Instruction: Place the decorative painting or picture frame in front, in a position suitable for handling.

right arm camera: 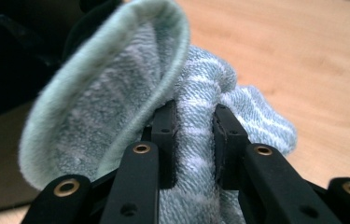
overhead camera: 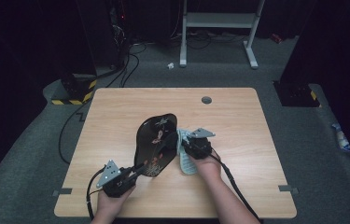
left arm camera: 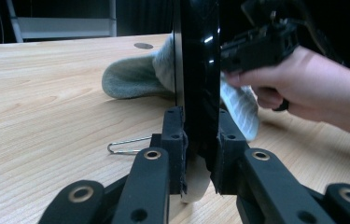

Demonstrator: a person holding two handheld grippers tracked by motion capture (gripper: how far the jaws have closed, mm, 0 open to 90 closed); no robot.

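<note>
Tray (overhead camera: 156,140) stands on edge mid-table, long axis running away from person; left gripper (overhead camera: 135,173) clamps its near rim. Right gripper (overhead camera: 187,148) pinches cloth (overhead camera: 184,156) against tray's right face.

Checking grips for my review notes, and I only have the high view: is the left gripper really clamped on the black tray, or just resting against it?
Observer: Clamped. In the left gripper view the left gripper pinches the upright tray by its edge.
Operator: And the cloth on the right?
Observer: The right gripper is shut on a fold of the towel.
Operator: Anything small near the tray?
Observer: A wire clip lies on the table beside the left gripper.
</note>
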